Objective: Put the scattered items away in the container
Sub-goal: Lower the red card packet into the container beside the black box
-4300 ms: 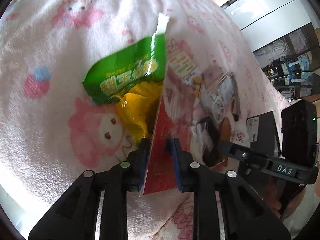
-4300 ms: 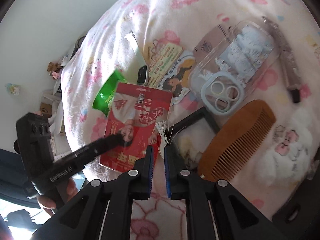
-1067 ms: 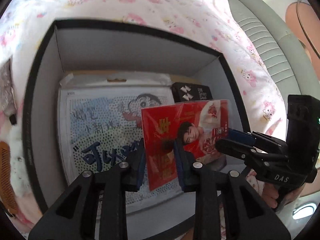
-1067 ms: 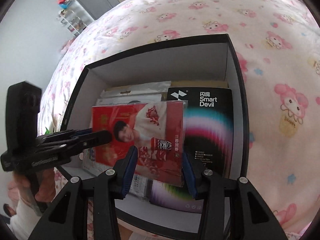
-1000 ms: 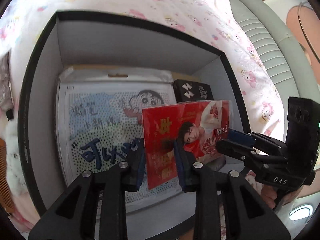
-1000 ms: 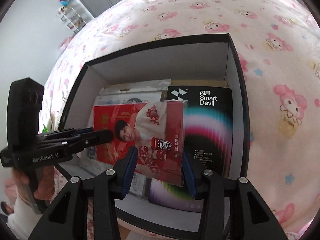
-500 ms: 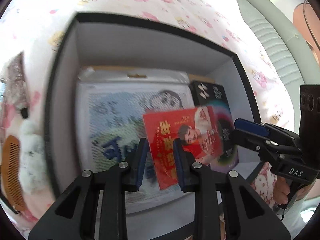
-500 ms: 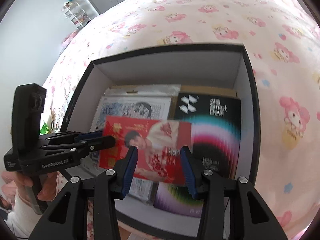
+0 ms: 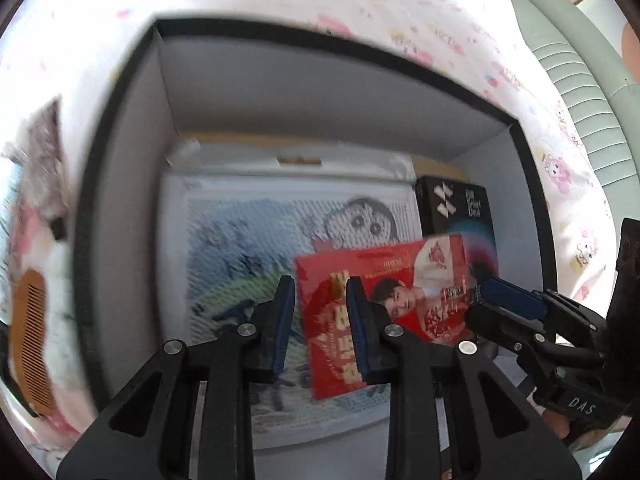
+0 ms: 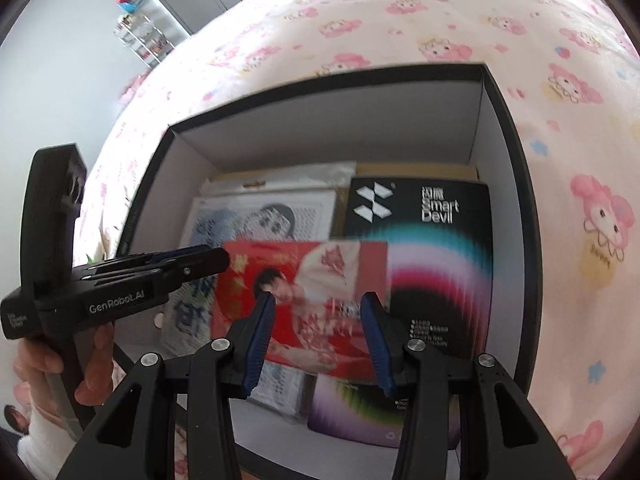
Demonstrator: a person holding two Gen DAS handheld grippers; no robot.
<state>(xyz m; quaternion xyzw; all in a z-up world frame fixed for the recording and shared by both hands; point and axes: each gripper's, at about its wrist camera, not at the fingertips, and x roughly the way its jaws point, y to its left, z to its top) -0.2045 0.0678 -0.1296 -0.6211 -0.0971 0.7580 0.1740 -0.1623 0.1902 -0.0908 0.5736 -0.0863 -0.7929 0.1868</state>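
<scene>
A black-rimmed open box (image 9: 120, 160) (image 10: 516, 160) sits on the bed. A red snack packet (image 9: 404, 280) (image 10: 304, 272) with a person's portrait hangs low inside it, over the things lying at the bottom. My left gripper (image 9: 319, 292) (image 10: 222, 258) is shut on the packet's left edge, and the rest flops to the right behind the right finger. Above the packet's right half, my right gripper (image 10: 317, 300) (image 9: 492, 292) stands open. The packet passes below its fingers and is wider than the gap.
In the box lie a white cartoon-printed pack (image 9: 260, 240) and a black "Smart Devil" carton (image 10: 420, 216). A wooden comb (image 9: 30, 340) rests left of the box on the pink-patterned bedspread (image 10: 400, 12). A person's hand (image 10: 96, 360) grips the left tool.
The packet was lifted off the bedspread and carried over the box. In the last second the left gripper tilted and sank, and the packet dropped lower and flatter. The right gripper held still.
</scene>
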